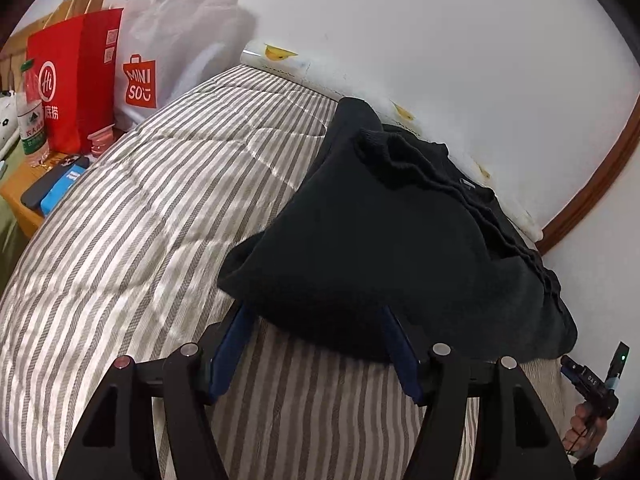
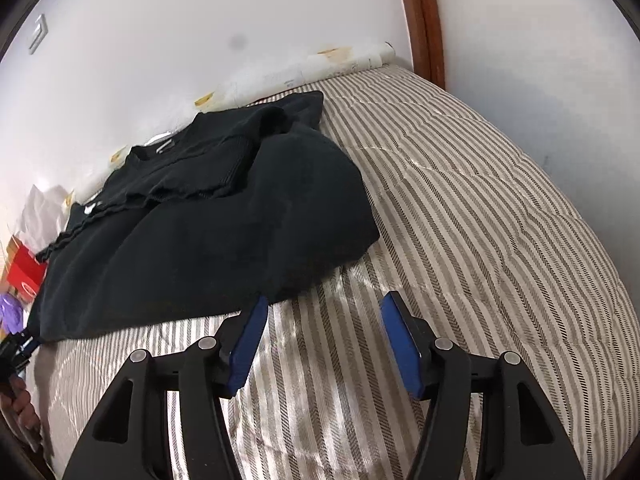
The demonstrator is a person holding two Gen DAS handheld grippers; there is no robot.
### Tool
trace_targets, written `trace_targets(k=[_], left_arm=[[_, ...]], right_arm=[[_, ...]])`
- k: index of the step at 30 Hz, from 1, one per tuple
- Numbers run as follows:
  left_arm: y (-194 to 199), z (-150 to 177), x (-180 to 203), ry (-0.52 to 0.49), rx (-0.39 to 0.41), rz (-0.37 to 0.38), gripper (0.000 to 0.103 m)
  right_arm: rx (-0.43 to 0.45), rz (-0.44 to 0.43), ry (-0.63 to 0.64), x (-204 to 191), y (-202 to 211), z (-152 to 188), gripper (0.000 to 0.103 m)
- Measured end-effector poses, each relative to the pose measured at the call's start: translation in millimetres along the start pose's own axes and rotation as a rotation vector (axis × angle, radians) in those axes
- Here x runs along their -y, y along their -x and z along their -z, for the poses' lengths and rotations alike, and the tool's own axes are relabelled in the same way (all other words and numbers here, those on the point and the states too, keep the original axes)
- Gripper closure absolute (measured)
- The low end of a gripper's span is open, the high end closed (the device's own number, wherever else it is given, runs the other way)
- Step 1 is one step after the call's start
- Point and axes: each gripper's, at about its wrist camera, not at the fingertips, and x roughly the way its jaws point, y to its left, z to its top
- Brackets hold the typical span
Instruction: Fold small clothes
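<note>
A black sweater (image 1: 372, 232) lies folded over itself on the striped bed, next to the white wall. It also shows in the right wrist view (image 2: 208, 216). My left gripper (image 1: 316, 312) is open, and the sweater's near edge lies over its fingertips and hides them. My right gripper (image 2: 324, 304) is open and empty over the bedding, its left finger (image 2: 250, 336) right beside the sweater's near hem. The right gripper's body (image 1: 592, 384) shows at the far right of the left wrist view.
The striped quilt (image 1: 132, 240) covers the bed. A nightstand (image 1: 20, 196) at the bed's far end holds a red bag (image 1: 64, 80), a white Miniso bag (image 1: 160, 56), a water bottle (image 1: 30, 112) and phones (image 1: 52, 188). A wooden frame (image 2: 424, 16) runs up the wall.
</note>
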Motion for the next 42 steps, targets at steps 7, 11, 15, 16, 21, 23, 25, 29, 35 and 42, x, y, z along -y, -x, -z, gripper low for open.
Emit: trace_targets(k=[7, 11, 15, 16, 21, 23, 25, 29, 35, 42], left_arm=[[-9.3, -10.4, 3.1, 0.002, 0.006, -0.027, 0.047], [-11.8, -12.9, 5.4, -0.009, 0.006, -0.062, 0.054], [-13.6, -15.8, 4.5, -0.011, -0.001, -0.077, 0.065], [-13.7, -16.2, 3.7, -0.006, -0.004, -0.075, 0.069], [-12.7, -14.4, 8.2, -0.027, -0.012, -0.056, 0.087], [-9.8, -12.9, 12.3, -0.048, -0.003, -0.068, 0.090], [-4.7, -12.7, 13.6, -0.037, -0.003, -0.072, 0.091], [11.6, -10.6, 17.8, -0.040, 0.018, -0.062, 0.091], [41.9, 12.4, 21.6, -0.060, 0.026, -0.057, 0.092], [81.0, 57.2, 11.9, -0.067, 0.034, -0.039, 0.092]], right_arm=[[0.022, -0.051, -0.080, 2.3, -4.6, -19.2, 0.042], [0.015, -0.044, -0.100, -3.1, -16.2, -30.2, 0.041], [0.011, -0.047, -0.130, -6.0, -28.6, -37.2, 0.040], [0.011, -0.043, -0.134, -6.7, -30.8, -38.0, 0.042], [0.047, 0.008, -0.065, -18.4, -25.3, -40.2, 0.081], [0.065, 0.019, -0.037, -22.2, -17.6, -39.0, 0.083], [0.069, 0.024, -0.012, -24.2, -10.7, -36.9, 0.084], [0.057, -0.013, -0.024, -18.7, 5.0, -30.2, 0.084], [0.048, -0.007, -0.002, -13.5, 30.5, -5.2, 0.084], [0.050, -0.004, 0.028, -6.1, 66.5, 31.7, 0.084]])
